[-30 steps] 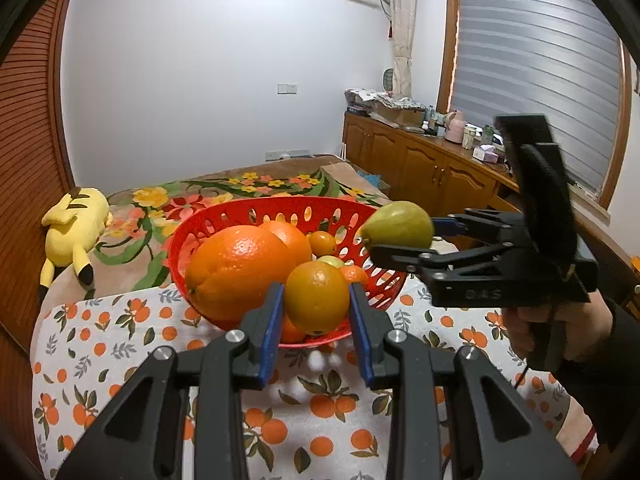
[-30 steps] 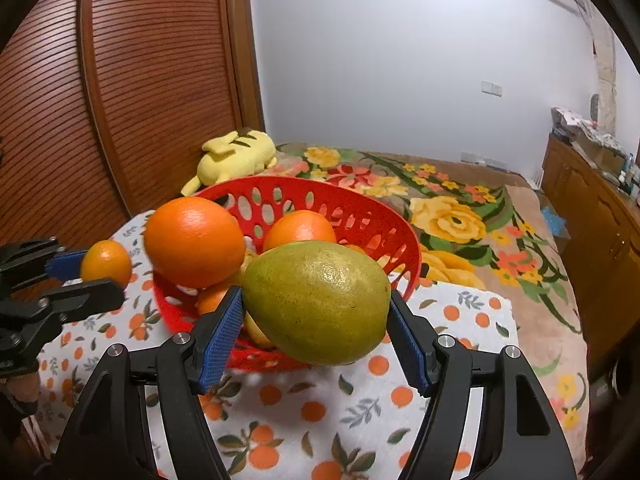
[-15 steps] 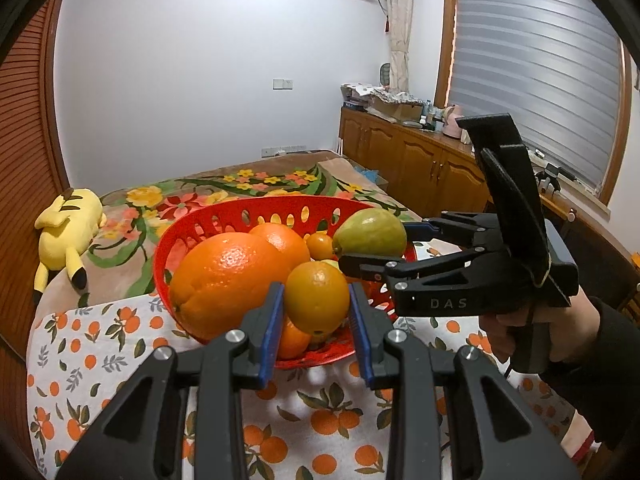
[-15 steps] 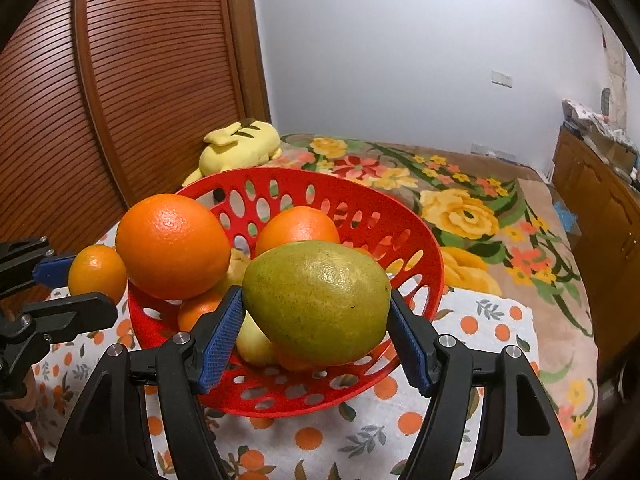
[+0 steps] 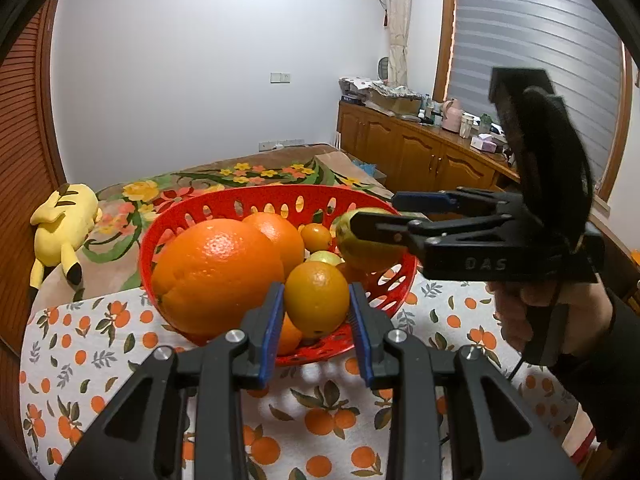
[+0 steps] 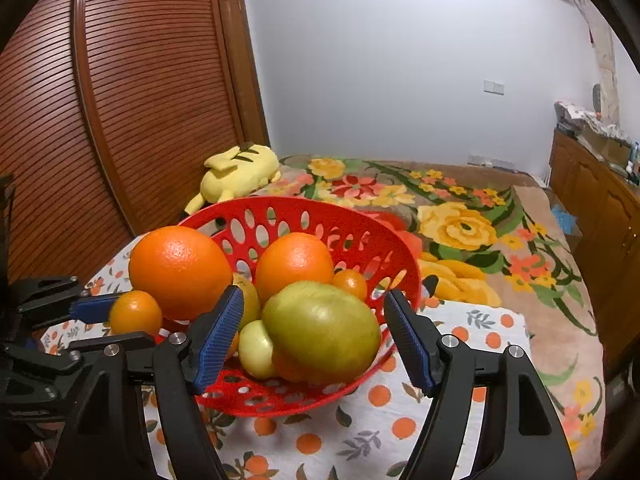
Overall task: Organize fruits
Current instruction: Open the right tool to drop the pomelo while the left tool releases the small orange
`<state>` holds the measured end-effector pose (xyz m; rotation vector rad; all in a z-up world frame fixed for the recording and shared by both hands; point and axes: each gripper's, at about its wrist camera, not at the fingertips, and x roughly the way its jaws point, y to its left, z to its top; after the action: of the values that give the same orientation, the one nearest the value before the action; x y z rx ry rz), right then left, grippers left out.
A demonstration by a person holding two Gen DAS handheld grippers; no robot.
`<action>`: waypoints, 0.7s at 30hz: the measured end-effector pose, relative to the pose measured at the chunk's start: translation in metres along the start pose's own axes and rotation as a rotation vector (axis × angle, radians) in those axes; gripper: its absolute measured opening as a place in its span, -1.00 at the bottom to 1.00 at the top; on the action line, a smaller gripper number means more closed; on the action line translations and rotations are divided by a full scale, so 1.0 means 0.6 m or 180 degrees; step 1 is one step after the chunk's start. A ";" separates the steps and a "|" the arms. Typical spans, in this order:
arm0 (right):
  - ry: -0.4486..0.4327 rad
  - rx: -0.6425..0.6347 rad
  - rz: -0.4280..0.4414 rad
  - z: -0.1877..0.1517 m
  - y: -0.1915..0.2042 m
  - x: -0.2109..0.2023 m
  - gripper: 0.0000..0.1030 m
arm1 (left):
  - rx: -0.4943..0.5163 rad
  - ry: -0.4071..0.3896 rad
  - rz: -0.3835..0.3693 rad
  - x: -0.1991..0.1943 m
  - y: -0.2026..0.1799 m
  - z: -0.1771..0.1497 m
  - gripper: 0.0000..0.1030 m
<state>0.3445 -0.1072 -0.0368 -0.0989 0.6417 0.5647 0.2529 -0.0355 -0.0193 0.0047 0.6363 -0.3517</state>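
Note:
A red perforated basket stands on a tablecloth printed with oranges and holds several oranges and green fruits. My left gripper is shut on a small orange above the basket's near rim; the orange also shows in the right wrist view. My right gripper is open, its fingers clear of both sides of a large green pear that lies in the basket. In the left wrist view the right gripper reaches in from the right over the pear.
A large orange lies at the basket's left. A yellow plush toy lies on the flowered bed behind the table. Wooden cabinets line the right wall. A slatted wooden door is at the left.
My right gripper lowered the green pear into the basket and opened, letting it go. My left gripper moved closer to the basket, still holding the small orange.

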 end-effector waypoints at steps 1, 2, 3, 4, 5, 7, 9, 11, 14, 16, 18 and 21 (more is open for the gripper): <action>-0.0012 -0.0007 -0.0026 -0.001 0.000 -0.005 0.44 | 0.0005 0.0008 -0.0001 0.003 0.000 0.000 -0.41; -0.0021 -0.0007 -0.0042 -0.002 -0.002 -0.008 0.44 | 0.0009 0.0013 -0.0003 0.006 -0.001 -0.001 -0.41; -0.0027 0.0001 -0.0048 -0.004 -0.003 -0.013 0.44 | 0.0012 0.0022 -0.0006 0.011 -0.002 0.000 -0.41; -0.0033 0.0010 -0.0047 -0.005 -0.005 -0.017 0.44 | 0.0013 0.0031 -0.0007 0.015 -0.003 0.000 -0.41; -0.0036 0.0021 -0.0047 -0.008 -0.005 -0.022 0.44 | 0.0015 0.0037 -0.0008 0.018 -0.004 0.001 -0.41; -0.0040 0.0048 -0.0058 -0.014 -0.008 -0.031 0.45 | 0.0019 0.0052 0.0001 0.026 -0.005 0.002 -0.41; -0.0034 0.0071 -0.0063 -0.019 -0.011 -0.039 0.45 | 0.0019 0.0061 0.0009 0.032 -0.007 0.005 -0.41; -0.0032 0.0081 -0.0074 -0.025 -0.013 -0.047 0.45 | 0.0015 0.0064 0.0012 0.038 -0.007 0.008 -0.41; -0.0033 0.0114 -0.0091 -0.034 -0.019 -0.059 0.45 | 0.0017 0.0078 0.0015 0.048 -0.011 0.013 -0.41; -0.0030 0.0141 -0.0087 -0.039 -0.023 -0.064 0.45 | 0.0022 0.0091 0.0025 0.055 -0.013 0.015 -0.41; -0.0030 0.0151 -0.0087 -0.043 -0.027 -0.067 0.45 | 0.0025 0.0098 0.0037 0.061 -0.016 0.017 -0.41; -0.0026 0.0158 -0.0087 -0.048 -0.026 -0.072 0.45 | 0.0017 0.0098 0.0051 0.066 -0.018 0.017 -0.41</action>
<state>0.3084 -0.1480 -0.0356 -0.0588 0.6452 0.5222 0.2852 -0.0598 -0.0330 0.0204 0.6655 -0.3384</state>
